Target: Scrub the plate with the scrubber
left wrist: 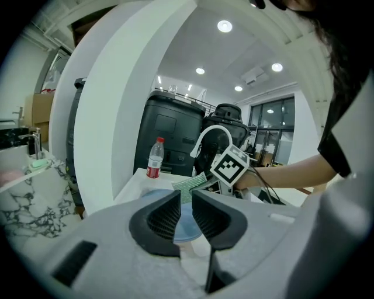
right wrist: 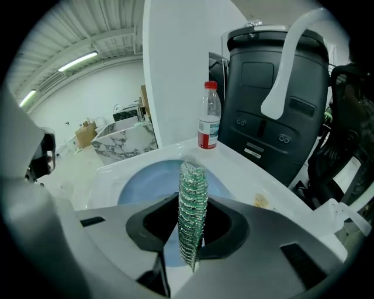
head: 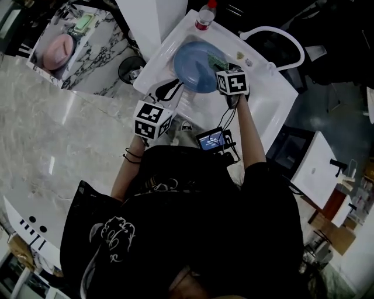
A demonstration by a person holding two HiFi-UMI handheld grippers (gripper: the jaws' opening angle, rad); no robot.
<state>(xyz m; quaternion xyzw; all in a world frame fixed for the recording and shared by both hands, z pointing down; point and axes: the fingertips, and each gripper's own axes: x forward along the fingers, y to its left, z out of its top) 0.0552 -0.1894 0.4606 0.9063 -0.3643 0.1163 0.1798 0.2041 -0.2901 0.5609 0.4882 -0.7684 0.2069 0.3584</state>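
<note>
A round blue plate (head: 196,67) lies in the white basin (head: 272,99). My right gripper (head: 222,65) hovers over the plate's right rim, shut on a green mesh scrubber (head: 215,59). In the right gripper view the scrubber (right wrist: 191,181) stands on edge between the jaws (right wrist: 193,201), above the plate (right wrist: 146,187). My left gripper (head: 170,89) sits at the plate's near-left rim. Its jaws (left wrist: 186,195) stand almost together with only a narrow slit. The plate (left wrist: 186,223) shows through that slit, below them. Nothing is visibly held there. The scrubber (left wrist: 190,185) appears just beyond.
A plastic bottle with a red cap (head: 204,16) stands at the basin's far edge. A white curved tube (head: 274,35) arches at the back right. Small scraps (head: 241,56) lie on the rim. A marble counter (head: 58,128) lies to the left.
</note>
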